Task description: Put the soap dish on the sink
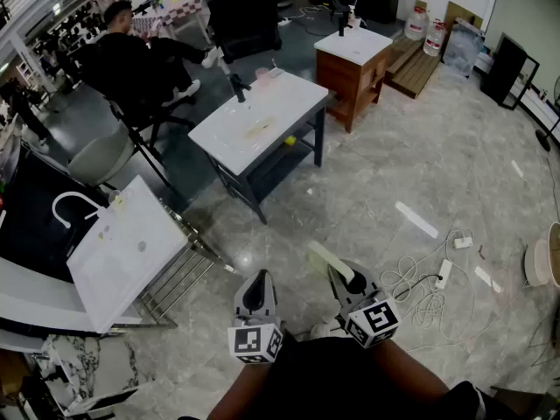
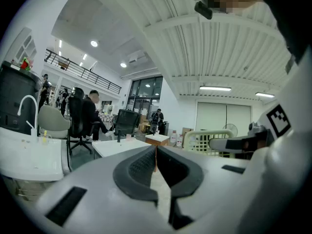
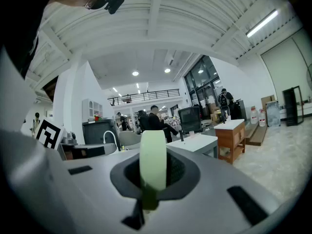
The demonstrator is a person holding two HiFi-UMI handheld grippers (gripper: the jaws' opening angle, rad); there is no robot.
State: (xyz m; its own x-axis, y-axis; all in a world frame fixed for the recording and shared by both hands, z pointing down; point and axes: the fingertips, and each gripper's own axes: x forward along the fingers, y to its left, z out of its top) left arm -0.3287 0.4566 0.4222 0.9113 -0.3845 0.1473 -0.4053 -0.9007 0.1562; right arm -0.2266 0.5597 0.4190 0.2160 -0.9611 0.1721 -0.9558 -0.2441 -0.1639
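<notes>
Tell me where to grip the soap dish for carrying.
Probably best by its near end, across the thickness, as the right gripper holds it now. The soap dish is flat and thin, so the jaws span it, and its free end sticks forward for setting down.

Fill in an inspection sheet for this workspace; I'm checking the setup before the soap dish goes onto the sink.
Surface: white sink with a white faucet, on a metal rack at the left.
Job's things: pale green soap dish, held edge-on, not yet on the sink.
Clutter: small yellow item on the middle sink table.
Grippers: left gripper shut, empty; right gripper shut on the soap dish.
Cables: white cables and a power strip loose on the floor at the right.
Surroundings: seated person, wooden cabinet, water jugs beyond.
</notes>
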